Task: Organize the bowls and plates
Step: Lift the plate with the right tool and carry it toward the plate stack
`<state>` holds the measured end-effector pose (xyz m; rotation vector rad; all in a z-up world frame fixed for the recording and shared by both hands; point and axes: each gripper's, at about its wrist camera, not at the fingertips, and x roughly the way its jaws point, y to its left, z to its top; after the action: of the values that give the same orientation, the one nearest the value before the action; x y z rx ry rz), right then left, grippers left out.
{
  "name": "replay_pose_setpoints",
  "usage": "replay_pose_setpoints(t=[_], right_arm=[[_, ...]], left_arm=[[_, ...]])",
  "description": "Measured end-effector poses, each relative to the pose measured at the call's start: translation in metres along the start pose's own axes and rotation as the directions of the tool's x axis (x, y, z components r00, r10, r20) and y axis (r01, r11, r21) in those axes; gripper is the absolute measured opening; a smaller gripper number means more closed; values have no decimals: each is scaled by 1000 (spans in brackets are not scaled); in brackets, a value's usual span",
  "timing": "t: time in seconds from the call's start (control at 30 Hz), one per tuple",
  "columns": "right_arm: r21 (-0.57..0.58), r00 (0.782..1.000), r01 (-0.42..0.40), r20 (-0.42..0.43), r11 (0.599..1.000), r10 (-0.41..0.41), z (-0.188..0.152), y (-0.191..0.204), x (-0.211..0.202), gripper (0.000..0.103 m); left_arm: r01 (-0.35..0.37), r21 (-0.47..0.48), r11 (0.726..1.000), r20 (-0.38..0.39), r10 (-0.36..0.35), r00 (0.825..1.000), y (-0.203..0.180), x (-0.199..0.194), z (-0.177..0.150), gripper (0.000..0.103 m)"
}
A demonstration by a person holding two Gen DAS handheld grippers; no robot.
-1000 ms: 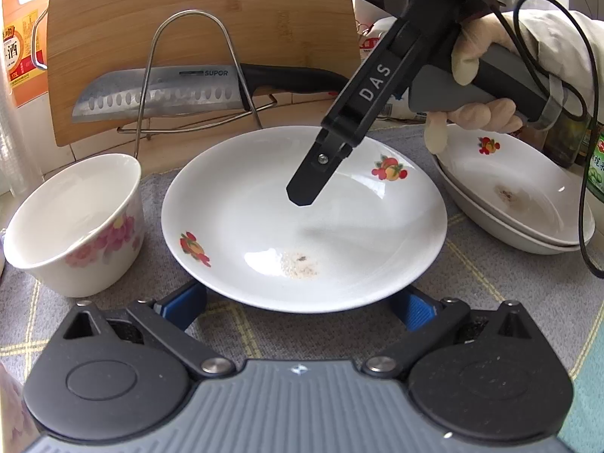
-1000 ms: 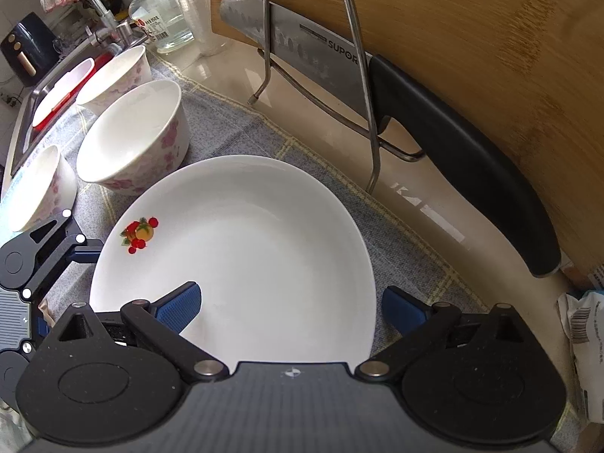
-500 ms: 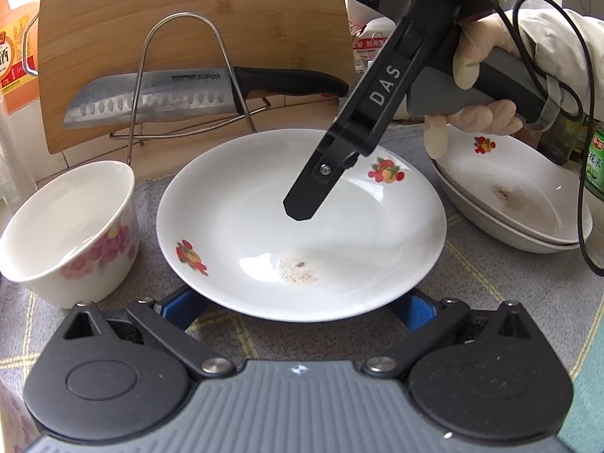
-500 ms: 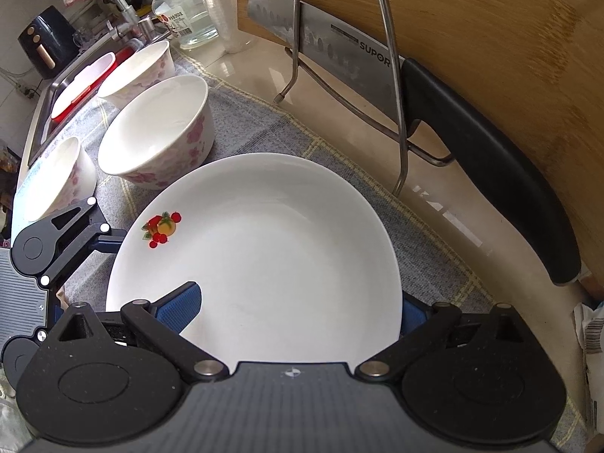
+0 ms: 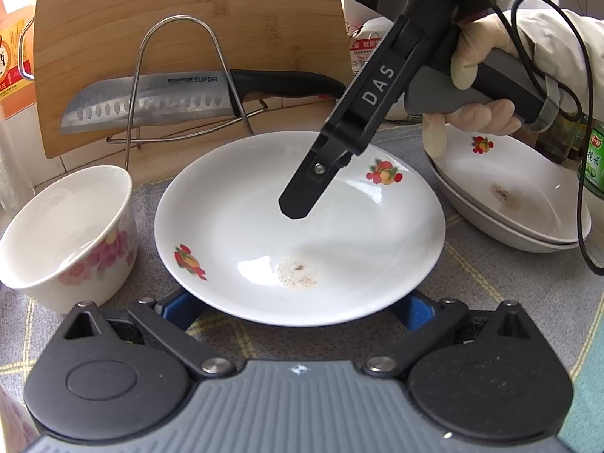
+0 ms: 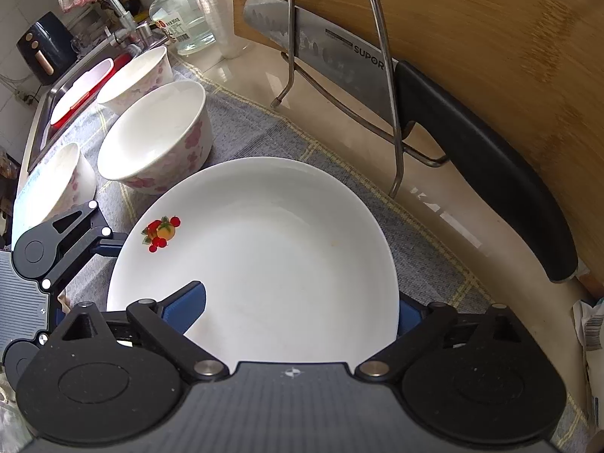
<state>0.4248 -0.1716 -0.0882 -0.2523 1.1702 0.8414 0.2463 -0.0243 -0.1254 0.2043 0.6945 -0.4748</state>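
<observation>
On a grey cloth (image 5: 509, 302) spread over a kitchen counter, a white plate (image 5: 264, 234) with small fruit prints lies flat, a smear of crumbs near its front edge. The right claw (image 6: 302, 302) straddles the plate's right rim, one blue finger (image 6: 187, 304) over the inside and the other just outside; the jaws are spread wide but starting to close, and the pads do not yet press on the rim. The left claw (image 5: 298, 311) sits low at the plate's near edge, spread wide with nothing between its fingers.

To the right, two more plates (image 5: 528, 207) are already stacked, so the plate job looks partly done, with this one likely meant for that pile. Three flowered bowls (image 6: 158, 139) stand apart on the left, not yet nested, and a fourth dish (image 6: 81, 88) sits in the sink.

Room is tight behind: a wire rack (image 5: 177, 75) holding a large knife (image 5: 151, 102) and a wooden cutting board (image 5: 188, 11) stand close to the plate's far edge. The nearest bowl almost touches the plate's left rim. The clearest path appears to be up and rightward
</observation>
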Motion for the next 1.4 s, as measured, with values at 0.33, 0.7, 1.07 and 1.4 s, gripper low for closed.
replay_pose_setpoints(t=[0.33, 0.7, 1.07, 1.4], right_arm=[[21, 1000, -4, 10, 1000, 4, -2, 1, -4, 99], [15, 1000, -12, 15, 1000, 12, -6, 14, -9, 99], [10, 999, -16, 34, 1000, 15, -13, 39, -22, 99], [36, 999, -19, 50, 999, 17, -29, 63, -36, 99]], left_arm=[[-5, 2, 1000, -13, 5, 1000, -1, -1, 1, 101], [-1, 4, 1000, -16, 1, 1000, -1, -15, -1, 101], [17, -11, 1000, -30, -17, 999, -2, -40, -4, 101], [28, 31, 999, -47, -27, 999, -11, -65, -6, 101]])
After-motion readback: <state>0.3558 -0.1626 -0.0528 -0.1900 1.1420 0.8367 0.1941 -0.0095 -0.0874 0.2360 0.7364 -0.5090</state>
